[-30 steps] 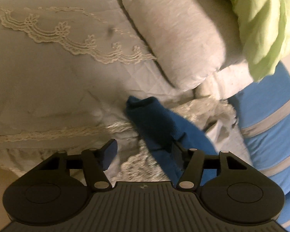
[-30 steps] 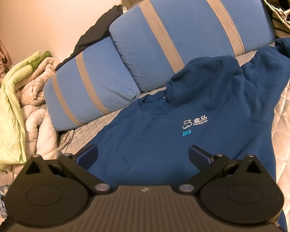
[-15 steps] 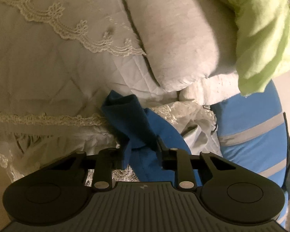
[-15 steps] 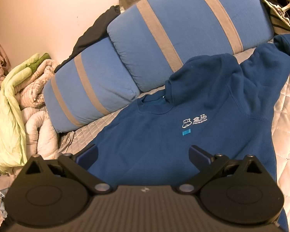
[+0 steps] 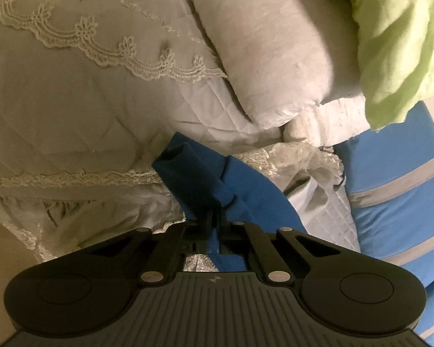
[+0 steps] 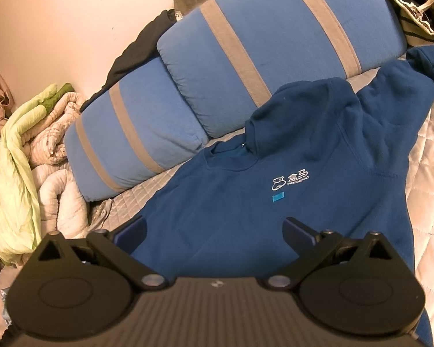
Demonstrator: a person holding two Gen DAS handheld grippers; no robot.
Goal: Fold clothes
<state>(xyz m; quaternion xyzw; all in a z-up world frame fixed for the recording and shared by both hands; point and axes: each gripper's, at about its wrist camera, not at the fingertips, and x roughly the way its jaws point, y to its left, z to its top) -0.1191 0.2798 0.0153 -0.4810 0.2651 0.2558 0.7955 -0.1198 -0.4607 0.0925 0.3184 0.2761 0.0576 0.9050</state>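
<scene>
Hoodie point(image 6: 275, 202) — one; pillows point(image 6: 275, 43) — two (blue, grey-striped); left claw point(image 5: 216, 217) pinching sleeve point(image 5: 199, 179).

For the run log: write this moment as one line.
left tongs: shut on dark blue fleece sweatshirt's sleeve cuff | right tongs: open above sweatshirt body | fold: not begun

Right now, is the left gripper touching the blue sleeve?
Touching. The left wrist view shows the left gripper shut on the blue sleeve, fabric pinched between its fingers.
</scene>
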